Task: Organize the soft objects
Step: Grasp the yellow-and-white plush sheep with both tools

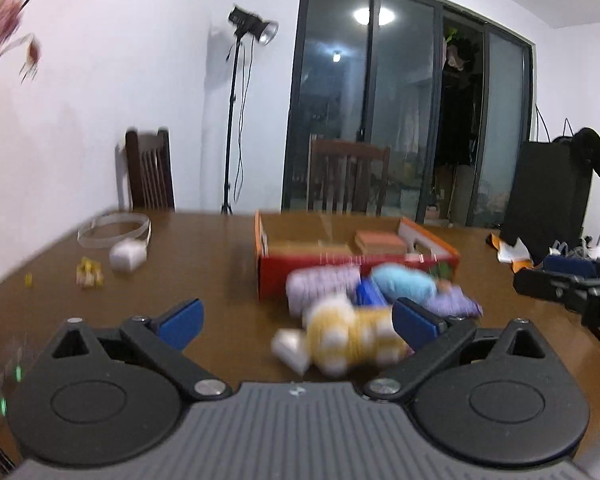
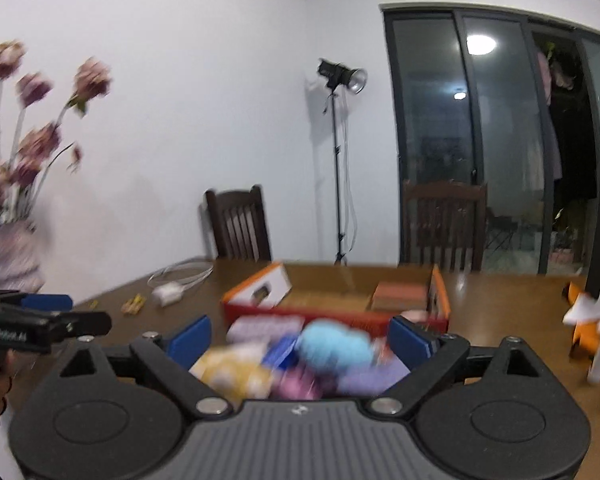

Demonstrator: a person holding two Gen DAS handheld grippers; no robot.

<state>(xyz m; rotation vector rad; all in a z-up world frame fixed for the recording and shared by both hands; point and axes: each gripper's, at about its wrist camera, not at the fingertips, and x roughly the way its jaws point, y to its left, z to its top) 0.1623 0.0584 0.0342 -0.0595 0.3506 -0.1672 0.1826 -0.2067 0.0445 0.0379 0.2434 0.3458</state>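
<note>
Before the box [image 1: 340, 264], blurred soft toys [image 1: 356, 332] overlap.

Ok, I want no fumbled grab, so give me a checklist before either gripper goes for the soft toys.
1. Left gripper open, nothing held: ok.
2. Right gripper open, nothing held: ok.
3. Open orange cardboard box has free floor space: ok.
4. Yellow-and-white plush toy lies apart from the left fingers: ok.
5. Light-blue plush toy outline sharp enough to aim: not ok, blurred.
6. Toys piled apart from each other: cannot tell.
</note>
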